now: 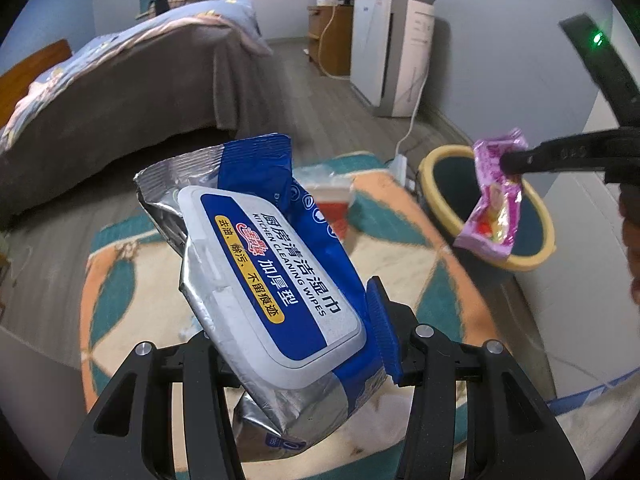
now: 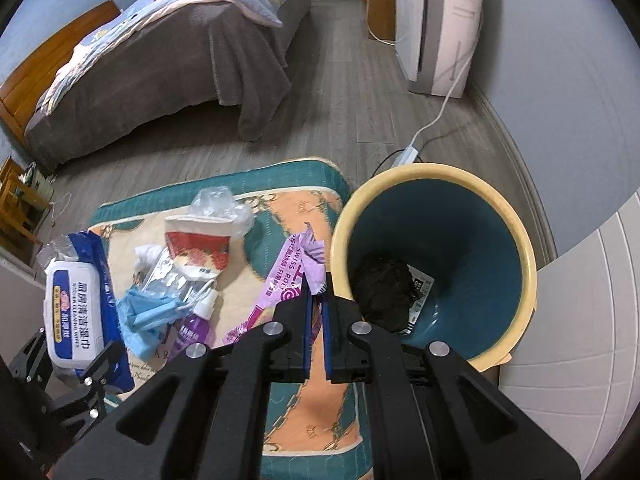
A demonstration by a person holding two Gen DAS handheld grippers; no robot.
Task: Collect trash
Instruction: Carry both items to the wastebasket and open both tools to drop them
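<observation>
At ten o'clock in both wrist views stands the bed [image 2: 168,52], its grey cover hanging to the wood floor [image 2: 332,112]. A white appliance [image 2: 436,28] stands at one o'clock. Below them the patterned rug [image 2: 280,408] spreads across the middle, and the yellow-rimmed bin [image 2: 436,256] sits at its three o'clock edge, dark rubbish in its bottom. The wipes pack [image 1: 276,276] is clamped in the left claw [image 1: 296,356], lifted above the rug. The pink wrapper [image 2: 288,280] is pinched in the right claw [image 2: 316,312], whose fingers are pressed together on it; in the left view it hangs over the bin's rim. At nine o'clock on the rug lie a red-and-white packet [image 2: 200,244], a blue mask [image 2: 144,316] and a small purple bottle [image 2: 192,332].
</observation>
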